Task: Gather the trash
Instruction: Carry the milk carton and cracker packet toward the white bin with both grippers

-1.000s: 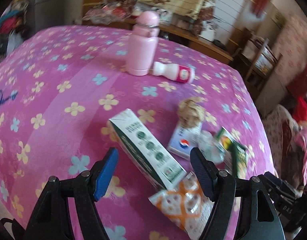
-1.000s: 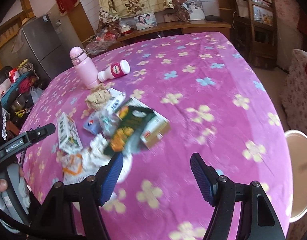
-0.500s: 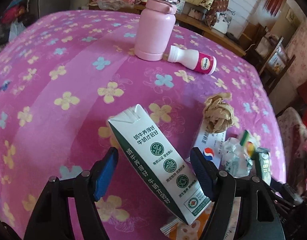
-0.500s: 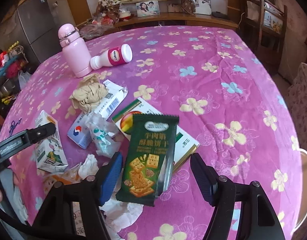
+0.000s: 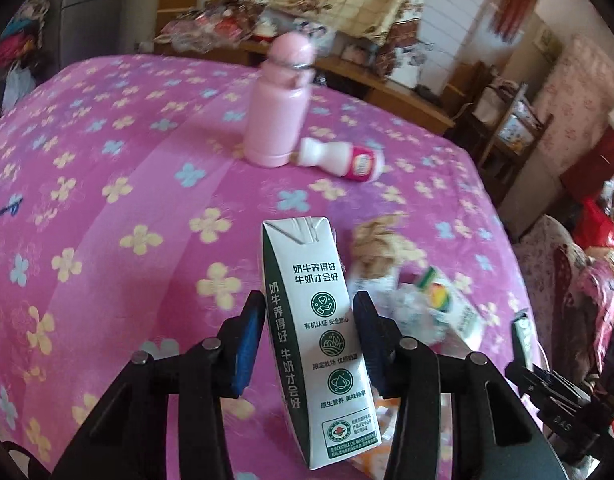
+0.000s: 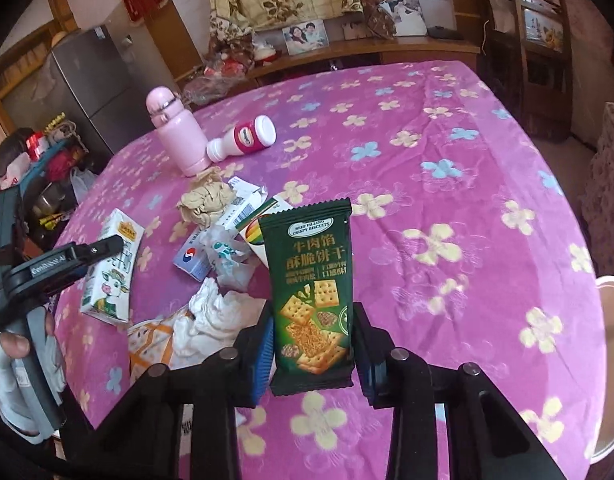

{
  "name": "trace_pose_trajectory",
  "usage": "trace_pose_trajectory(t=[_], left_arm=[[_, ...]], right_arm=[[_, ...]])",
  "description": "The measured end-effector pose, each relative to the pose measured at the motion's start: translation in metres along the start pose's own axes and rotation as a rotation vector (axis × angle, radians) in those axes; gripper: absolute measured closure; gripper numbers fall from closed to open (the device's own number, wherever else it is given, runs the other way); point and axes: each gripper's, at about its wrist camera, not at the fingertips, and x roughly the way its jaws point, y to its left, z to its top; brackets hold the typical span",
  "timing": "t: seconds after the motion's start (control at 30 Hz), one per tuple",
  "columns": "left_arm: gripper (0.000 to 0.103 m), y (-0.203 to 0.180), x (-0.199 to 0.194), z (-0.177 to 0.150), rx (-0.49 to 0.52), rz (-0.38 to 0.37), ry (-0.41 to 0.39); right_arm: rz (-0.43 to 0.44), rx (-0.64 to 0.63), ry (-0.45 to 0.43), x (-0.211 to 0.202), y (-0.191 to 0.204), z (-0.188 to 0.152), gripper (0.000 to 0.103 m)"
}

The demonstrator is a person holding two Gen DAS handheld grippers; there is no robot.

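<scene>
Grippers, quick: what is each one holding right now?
Left gripper: shut on the milk carton.
Right gripper: shut on the green biscuit packet.

Milk carton (image 5: 319, 336): white panel printed "奶牛养得好 牛奶才会好", with three round icons captioned "有机认证 安全放心", "限定牧场 优质奶源" and "原生营养 美味畅享"; the green side repeats the slogan. Green biscuit packet (image 6: 311, 296): "BEEF FILLING CRISPY BISCUITS" above "牛肉馅酥脆饼干". The white lettering on the left claw (image 6: 67, 258) body is too blurred to read.
</scene>
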Motion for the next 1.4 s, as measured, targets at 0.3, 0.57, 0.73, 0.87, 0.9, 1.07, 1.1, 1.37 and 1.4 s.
trace_pose_trajectory(t=[0.3,0.57,0.73,0.87,0.9,1.07,1.1,1.37,1.4], left_arm=[[0.056,-0.076,-0.032,-0.025,0.146,-0.087,-0.016],[0.056,-0.145,-0.044,-0.055,0.259,-0.151,-0.004],[0.056,-0.189,-0.045,-0.077,0.321,-0.199,0.016],[0.056,-0.224,-0.041,-0.093,0.365,-0.235,0.039],[0.056,-0.233,-0.039,-0.097,0.377,-0.243,0.046],[0.056,-0.277,-0.032,-0.115,0.437,-0.279,0.067],[0.056,-0.284,-0.030,-0.118,0.444,-0.286,0.072],[0.056,-0.337,-0.013,-0.140,0.506,-0.331,0.117],[0.056,-0.342,-0.011,-0.142,0.511,-0.333,0.122]], right_arm=[[-0.021,0.018,-0.038,-0.038,-0.020,-0.018,0.064],[-0.073,0.036,-0.077,-0.073,-0.049,-0.036,0.064],[-0.114,0.077,-0.099,-0.096,-0.081,-0.047,0.064],[-0.159,0.116,-0.105,-0.114,-0.114,-0.059,0.064],[-0.168,0.124,-0.106,-0.117,-0.120,-0.061,0.064],[-0.222,0.185,-0.111,-0.139,-0.162,-0.076,0.064],[-0.232,0.194,-0.111,-0.143,-0.169,-0.078,0.064],[-0.292,0.261,-0.107,-0.162,-0.215,-0.095,0.064],[-0.297,0.266,-0.106,-0.163,-0.218,-0.097,0.064]])
